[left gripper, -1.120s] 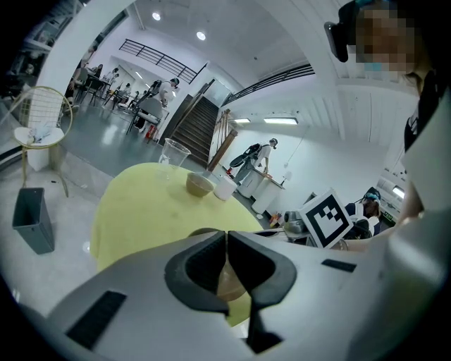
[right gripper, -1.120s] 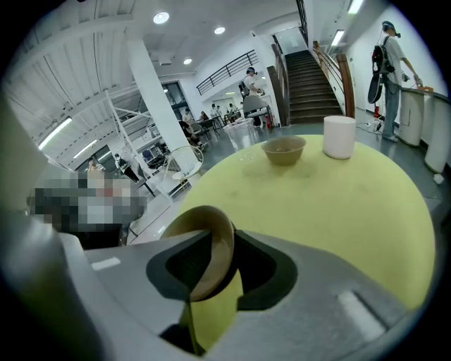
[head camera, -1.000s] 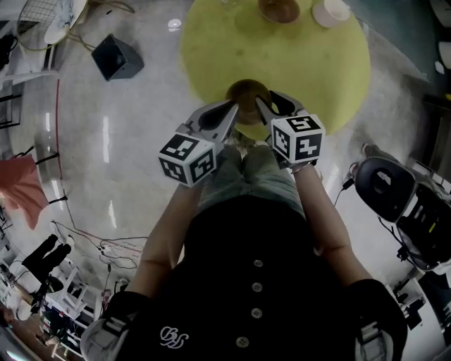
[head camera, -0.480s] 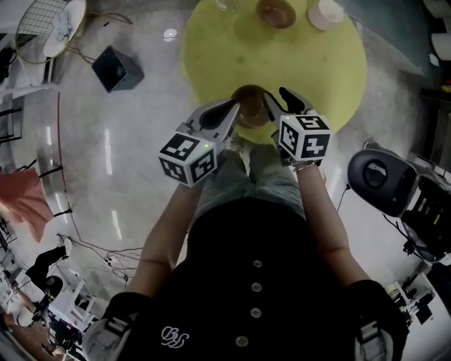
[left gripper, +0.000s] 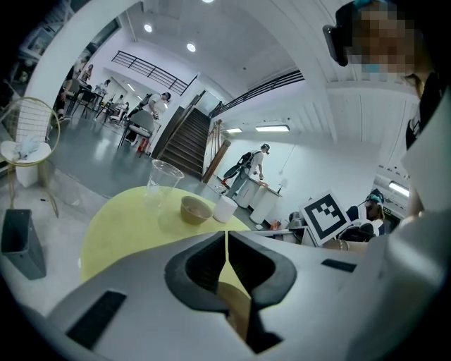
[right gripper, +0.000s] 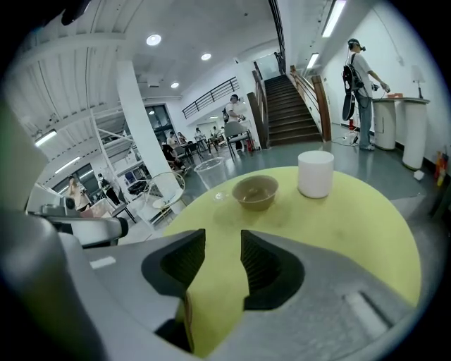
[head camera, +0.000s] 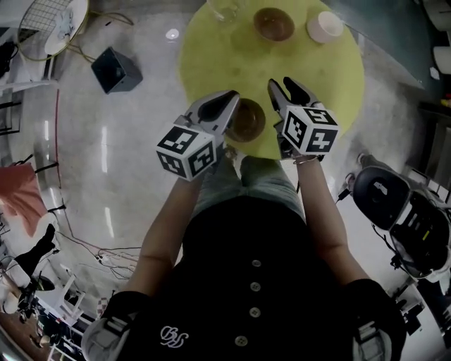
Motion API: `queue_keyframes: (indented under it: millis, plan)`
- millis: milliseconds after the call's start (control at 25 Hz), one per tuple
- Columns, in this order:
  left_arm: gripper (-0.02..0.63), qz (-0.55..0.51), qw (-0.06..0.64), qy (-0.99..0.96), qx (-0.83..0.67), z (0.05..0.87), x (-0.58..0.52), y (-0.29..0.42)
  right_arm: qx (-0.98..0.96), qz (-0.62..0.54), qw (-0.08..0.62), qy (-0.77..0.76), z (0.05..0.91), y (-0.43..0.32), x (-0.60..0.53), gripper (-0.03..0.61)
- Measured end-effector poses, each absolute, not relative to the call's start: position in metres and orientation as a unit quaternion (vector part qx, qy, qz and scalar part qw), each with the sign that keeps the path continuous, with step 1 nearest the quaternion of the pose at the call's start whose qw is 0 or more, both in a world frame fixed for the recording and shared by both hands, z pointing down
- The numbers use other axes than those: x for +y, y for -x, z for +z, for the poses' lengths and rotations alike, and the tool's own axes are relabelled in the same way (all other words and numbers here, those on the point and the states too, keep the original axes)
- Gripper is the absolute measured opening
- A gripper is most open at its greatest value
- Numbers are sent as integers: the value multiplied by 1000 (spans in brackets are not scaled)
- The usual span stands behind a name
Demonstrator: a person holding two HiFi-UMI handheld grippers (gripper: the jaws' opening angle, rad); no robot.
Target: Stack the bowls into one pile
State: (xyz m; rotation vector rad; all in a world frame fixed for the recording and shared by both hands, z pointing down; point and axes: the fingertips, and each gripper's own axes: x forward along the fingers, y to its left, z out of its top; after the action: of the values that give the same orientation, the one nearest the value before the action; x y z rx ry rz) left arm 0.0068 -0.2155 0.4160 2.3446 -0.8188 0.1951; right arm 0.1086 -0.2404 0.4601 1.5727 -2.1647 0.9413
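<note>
— Where is the closest bowl?
— The near bowl (head camera: 248, 121) is at the near side of the round yellow desk (head camera: 211, 56), between the two grippers. It is brown and sits mouth up.

— Which gripper has it?
— The left gripper (head camera: 231, 106). Its fingers are pressed together until the tips meet. The bowl's thin tan wall shows in the gap just behind those tips, so the rim looks pinched. I can't tell whether the bowl rests on the desk or hangs just above it.

— And the other one?
— The right gripper (head camera: 280, 86) is just beside the bowl on its right. Its fingers stand wide apart and are closing. Only bare yellow desk shows between them, with a sliver of the bowl's edge low by one finger. They hold nothing.

— What else is on the desk?
— At the far side, well apart from the near bowl, stands the far bowl (head camera: 274, 23), also brown and upright. A white cup (head camera: 325, 27) is near it on the right, and a clear plastic cup (head camera: 225, 8) is near it on the left.
</note>
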Motion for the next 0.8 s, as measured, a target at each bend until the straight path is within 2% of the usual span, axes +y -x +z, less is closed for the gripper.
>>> queue_keyframes:
  millis: [440,800]
  plan:
    - [20,62,320,-881,-342,409,-269,-50,-765,333,140,-533,450,-162,-316,130]
    - [20,68,331,-870,-361,422,-313,-72,-768,355,163,-508,474,-172,-364,105]
